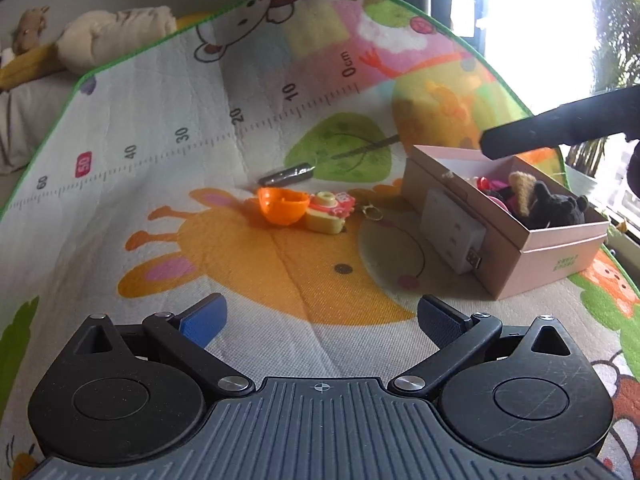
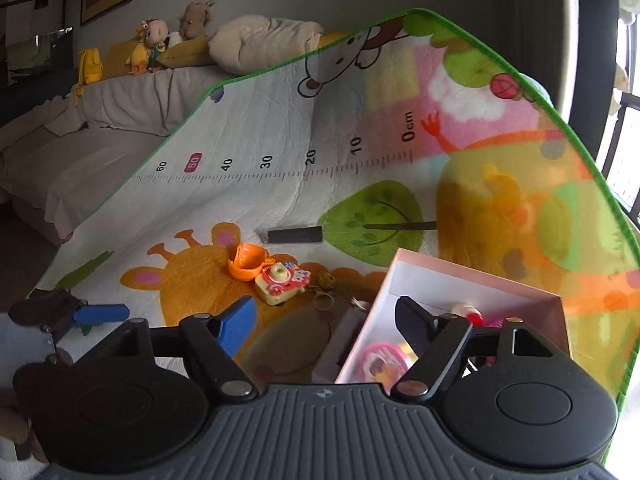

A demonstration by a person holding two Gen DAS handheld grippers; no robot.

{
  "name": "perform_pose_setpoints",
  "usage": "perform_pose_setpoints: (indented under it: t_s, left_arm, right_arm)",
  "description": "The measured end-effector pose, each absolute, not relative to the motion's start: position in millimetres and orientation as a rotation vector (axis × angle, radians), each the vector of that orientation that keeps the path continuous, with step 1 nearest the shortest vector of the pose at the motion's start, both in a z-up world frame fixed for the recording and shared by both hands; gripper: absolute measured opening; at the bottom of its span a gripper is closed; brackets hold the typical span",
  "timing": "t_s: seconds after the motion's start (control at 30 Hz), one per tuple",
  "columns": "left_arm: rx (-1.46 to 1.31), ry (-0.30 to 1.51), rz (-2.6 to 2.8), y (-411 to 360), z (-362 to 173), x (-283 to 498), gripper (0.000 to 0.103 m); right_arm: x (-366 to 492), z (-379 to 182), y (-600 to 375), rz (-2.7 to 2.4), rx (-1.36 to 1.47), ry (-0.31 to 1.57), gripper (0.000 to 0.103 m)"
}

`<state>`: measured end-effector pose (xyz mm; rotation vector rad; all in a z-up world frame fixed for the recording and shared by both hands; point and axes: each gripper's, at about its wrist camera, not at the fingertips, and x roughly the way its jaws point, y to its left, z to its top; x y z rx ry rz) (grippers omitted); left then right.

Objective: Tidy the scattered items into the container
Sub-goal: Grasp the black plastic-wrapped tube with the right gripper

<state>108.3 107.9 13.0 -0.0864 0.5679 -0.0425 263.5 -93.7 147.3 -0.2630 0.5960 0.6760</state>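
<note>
An open pink box (image 1: 560, 258) stands on the play mat and holds a black plush (image 1: 556, 206) and pink toys; it also shows in the right wrist view (image 2: 404, 270). Scattered on the mat are an orange half-shell (image 1: 282, 206), a yellow-pink toy camera (image 1: 330, 212), a keyring (image 1: 372, 213), a dark stick (image 1: 286, 175) and a white charger (image 1: 452, 232) leaning on the box. My left gripper (image 1: 322, 320) is open and empty, low over the mat. My right gripper (image 2: 326, 320) is open and empty above the box's near-left corner.
The colourful play mat (image 1: 160, 200) covers a bed-like surface with a green border. A sofa with cushions and plush toys (image 2: 192, 48) stands behind. The left gripper's blue finger (image 2: 100, 314) shows at the right wrist view's left edge. A bright window is at right.
</note>
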Motion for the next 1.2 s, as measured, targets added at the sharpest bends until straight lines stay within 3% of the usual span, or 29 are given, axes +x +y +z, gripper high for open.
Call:
perform_pose_setpoints:
  t_s: [0.03,0.07,0.23,0.27,0.33,0.4,0.5,0.8,0.9,1.2]
  left_arm:
    - [-0.097,0.575,-0.041,109,10,109,0.103]
    - [-0.108,0.587,-0.042,110,9,110,0.103]
    - [-0.166,0.594,-0.022,118,7,110,0.103]
    - [-0.187,0.59,-0.016,121,6,110,0.103]
    - [-0.236,0.579,0.001,128,6,108,0.103]
    - [-0.29,0.581,0.016,136,5,109,0.103]
    - [-0.372,0.586,0.03,149,3,111,0.103]
    - [-0.364,0.587,0.031,147,4,111,0.103]
    - [-0.36,0.587,0.03,146,3,112,0.103]
    - [-0.355,0.587,0.03,146,4,111,0.103]
  right_arm:
    - [272,147,-83,0.687,-0.264,0.619,0.052]
    - [281,146,-73,0.696,-0.261,0.641,0.049]
    - [336,135,-14,0.716,-0.197,0.742,0.05]
    - [347,131,-3,0.707,-0.195,0.747,0.055]
    - [369,124,20,0.686,-0.215,0.746,0.09]
    - [390,116,40,0.673,-0.241,0.753,0.097]
    - [423,99,64,0.679,-0.276,0.84,0.1]
    - [453,57,96,0.695,-0.405,0.939,0.101]
    - [450,55,99,0.694,-0.435,0.935,0.087]
    - [386,128,31,0.809,-0.31,0.837,0.085]
